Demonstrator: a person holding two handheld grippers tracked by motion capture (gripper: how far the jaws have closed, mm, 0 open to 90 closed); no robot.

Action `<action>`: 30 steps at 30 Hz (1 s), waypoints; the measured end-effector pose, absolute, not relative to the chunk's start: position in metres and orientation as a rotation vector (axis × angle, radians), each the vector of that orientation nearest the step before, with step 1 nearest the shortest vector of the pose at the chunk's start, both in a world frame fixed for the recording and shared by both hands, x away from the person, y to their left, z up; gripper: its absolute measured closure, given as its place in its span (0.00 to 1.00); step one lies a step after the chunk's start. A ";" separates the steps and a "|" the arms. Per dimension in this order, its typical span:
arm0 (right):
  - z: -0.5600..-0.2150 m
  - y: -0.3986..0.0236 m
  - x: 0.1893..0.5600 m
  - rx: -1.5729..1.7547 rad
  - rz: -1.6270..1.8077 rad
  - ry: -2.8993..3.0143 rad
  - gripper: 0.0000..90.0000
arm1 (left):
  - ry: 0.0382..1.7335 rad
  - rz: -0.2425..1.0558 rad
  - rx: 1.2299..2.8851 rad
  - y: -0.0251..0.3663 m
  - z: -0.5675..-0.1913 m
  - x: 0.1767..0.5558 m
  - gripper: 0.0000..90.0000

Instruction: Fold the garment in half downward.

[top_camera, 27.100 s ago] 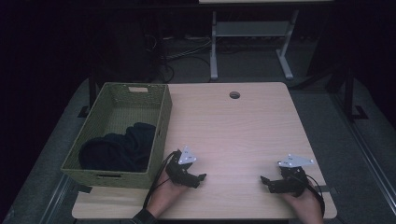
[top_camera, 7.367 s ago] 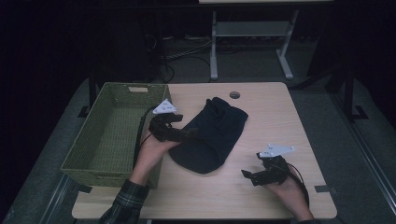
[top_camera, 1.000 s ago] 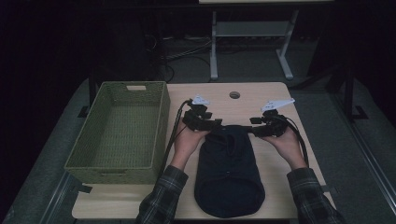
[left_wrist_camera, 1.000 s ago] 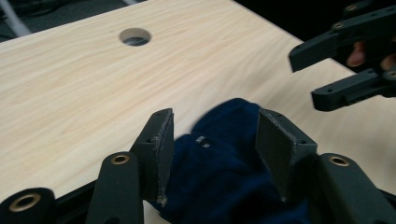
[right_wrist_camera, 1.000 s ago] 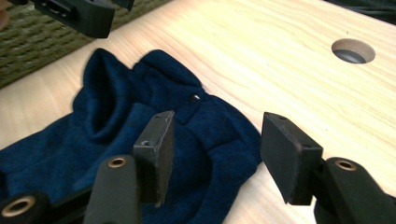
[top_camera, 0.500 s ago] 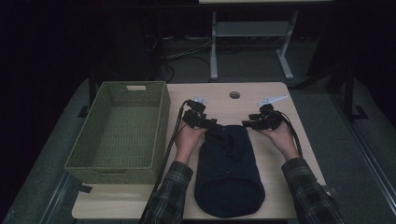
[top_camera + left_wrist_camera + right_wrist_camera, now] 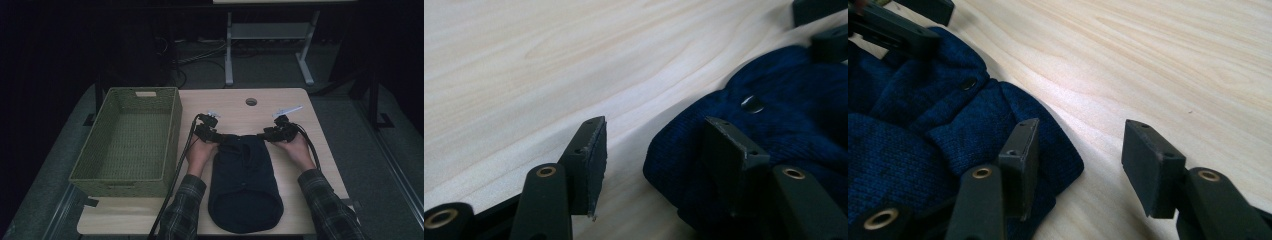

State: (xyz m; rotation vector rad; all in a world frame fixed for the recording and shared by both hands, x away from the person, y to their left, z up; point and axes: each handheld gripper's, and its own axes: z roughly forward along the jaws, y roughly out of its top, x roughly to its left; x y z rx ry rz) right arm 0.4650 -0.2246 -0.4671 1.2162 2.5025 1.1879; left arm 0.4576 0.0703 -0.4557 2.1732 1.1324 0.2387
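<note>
A dark blue knitted garment [image 7: 245,185] lies flat on the wooden table [image 7: 235,107], its length running toward the person. My left gripper [image 7: 218,137] is low at its far left corner and my right gripper [image 7: 266,135] at its far right corner. In the left gripper view the left gripper [image 7: 656,135] is open; the garment [image 7: 794,115] reaches in between the jaws by the right one, unpinched. In the right gripper view the right gripper [image 7: 1083,130] is open and has just been closing slightly. The garment's corner [image 7: 948,130] lies by its left jaw.
An empty green woven basket [image 7: 172,131] stands at the table's left, close to the left forearm. A round cable hole [image 7: 251,101] sits near the far edge. Bare wood lies beyond the garment and to its right. Cables trail from both grippers.
Both hands have sunk toward the table at the garment's far corners. The right hand has also drawn in to the left. The garment's far edge now rests on the wood.
</note>
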 end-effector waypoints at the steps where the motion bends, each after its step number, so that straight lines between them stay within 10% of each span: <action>1: -0.468 -0.224 0.465 1.210 1.180 2.509 0.55 | 1.133 0.225 2.173 0.071 -0.457 0.458 0.49; 10: -0.469 -0.217 0.464 1.190 1.146 2.545 0.65 | 1.093 0.135 2.169 0.072 -0.462 0.460 0.70; 17: -0.470 -0.214 0.463 1.193 1.144 2.590 0.92 | 1.053 0.079 2.170 0.073 -0.461 0.462 0.89; 30: -0.441 -0.216 0.459 1.142 1.187 2.496 0.96 | 0.972 0.197 2.100 0.078 -0.416 0.458 0.91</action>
